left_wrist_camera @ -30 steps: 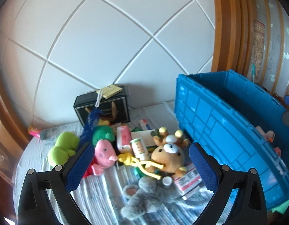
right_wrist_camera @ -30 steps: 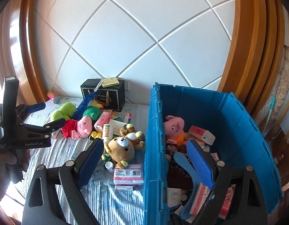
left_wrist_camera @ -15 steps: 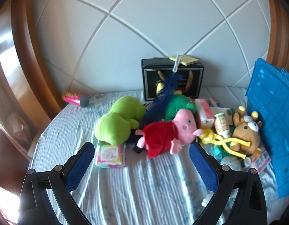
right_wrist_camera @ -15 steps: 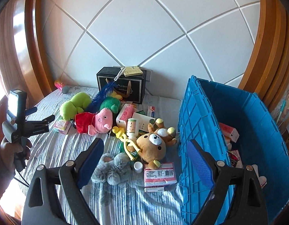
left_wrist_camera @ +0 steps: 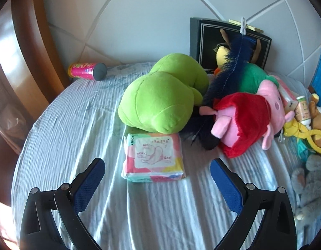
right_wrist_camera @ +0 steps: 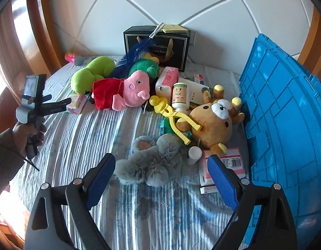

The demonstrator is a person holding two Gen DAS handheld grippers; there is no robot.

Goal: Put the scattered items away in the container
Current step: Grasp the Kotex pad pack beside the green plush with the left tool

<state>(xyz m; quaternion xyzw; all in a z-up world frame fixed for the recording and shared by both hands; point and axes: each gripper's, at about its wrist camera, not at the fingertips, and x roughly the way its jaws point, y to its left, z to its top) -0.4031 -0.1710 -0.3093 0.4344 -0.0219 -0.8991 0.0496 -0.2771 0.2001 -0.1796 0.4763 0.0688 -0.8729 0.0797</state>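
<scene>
Left gripper (left_wrist_camera: 157, 167) angled down above pad packet (left_wrist_camera: 153, 158), jaws wide, empty. Right gripper (right_wrist_camera: 161, 167) likewise over grey plush (right_wrist_camera: 150, 162). Blue crate (right_wrist_camera: 285, 125) interior hidden.

We can read "Kotex" along the left edge of the pastel pad packet (left_wrist_camera: 153, 158); other print stays illegible.

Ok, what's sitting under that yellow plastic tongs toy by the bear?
The yellow tongs lie across the brown bear plush and a crumpled green packet. The rest of that packet is covered.
</scene>
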